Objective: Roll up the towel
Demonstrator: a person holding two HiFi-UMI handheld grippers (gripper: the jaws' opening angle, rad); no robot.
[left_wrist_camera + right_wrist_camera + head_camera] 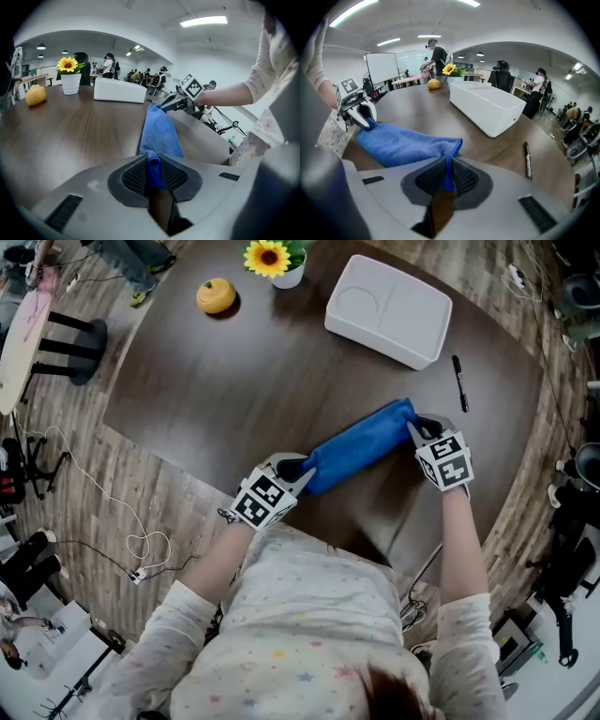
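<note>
A blue towel lies folded into a long narrow band on the dark table, running from lower left to upper right. My left gripper is shut on its lower-left end, and the cloth is pinched between the pads. My right gripper is shut on the upper-right end; the blue corner is clamped between its pads. In the right gripper view the left gripper shows at the band's far end.
A white divided tray stands behind the towel. A black pen lies to its right. A yellow-orange fruit and a sunflower in a white pot sit at the far edge. The table's near edge runs just below the grippers.
</note>
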